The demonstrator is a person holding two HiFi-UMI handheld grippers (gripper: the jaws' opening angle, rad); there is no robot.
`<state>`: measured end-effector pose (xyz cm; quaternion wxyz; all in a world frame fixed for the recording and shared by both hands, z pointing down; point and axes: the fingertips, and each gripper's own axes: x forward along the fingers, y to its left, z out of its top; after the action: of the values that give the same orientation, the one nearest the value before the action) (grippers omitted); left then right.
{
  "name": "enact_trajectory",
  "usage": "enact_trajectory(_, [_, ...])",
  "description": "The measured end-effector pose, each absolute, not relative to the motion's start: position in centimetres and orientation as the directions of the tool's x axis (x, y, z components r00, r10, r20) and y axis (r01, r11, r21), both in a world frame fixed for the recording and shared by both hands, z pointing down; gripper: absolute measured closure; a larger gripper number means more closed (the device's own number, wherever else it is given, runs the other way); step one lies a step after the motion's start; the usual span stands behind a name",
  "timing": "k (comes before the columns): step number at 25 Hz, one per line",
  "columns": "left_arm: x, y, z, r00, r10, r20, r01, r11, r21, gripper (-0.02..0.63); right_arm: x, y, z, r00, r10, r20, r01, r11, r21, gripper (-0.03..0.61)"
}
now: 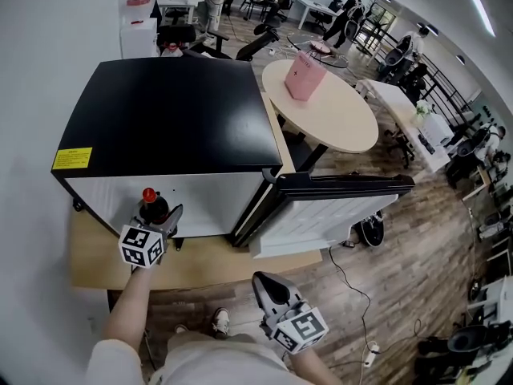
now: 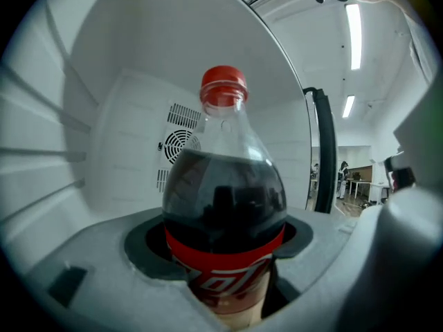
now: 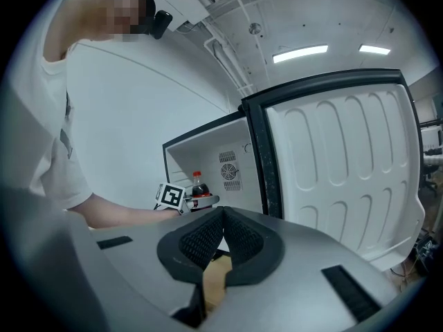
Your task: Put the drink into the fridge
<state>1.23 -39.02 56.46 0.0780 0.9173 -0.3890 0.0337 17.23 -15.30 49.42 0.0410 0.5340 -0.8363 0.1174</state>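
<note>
Left gripper pinches a cola bottle round its lower body, at the red label, with the jaws spread wide on either side. Bottle is upright with its red cap on and dark drink up to the shoulder. It sits at the mouth of the open fridge. The left gripper view has white inner walls around it and a round fan vent on the back wall behind it. Cannot tell whether its base rests on the fridge floor. The fridge has a black top with a yellow sticker at the front left corner. Its door is swung open to the right, white ribbed lining showing. Right gripper is held low, near the person's body and well apart from the bottle. Its jaws are pressed together at the tips with nothing between them. The fridge stands on a low wooden platform. Behind the fridge is a round table with a pink bag on it.
</note>
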Motion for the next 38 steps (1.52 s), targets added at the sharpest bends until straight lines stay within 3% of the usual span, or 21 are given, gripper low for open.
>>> enact_trajectory(38, [4.6,-45.4,59.2,0.699,-0.697,0.161,-0.711,-0.701,0.049,0.293,18.7,-14.9,49.6,-0.351,-0.896,0.271,-0.936,0.341,-0.085,0.578])
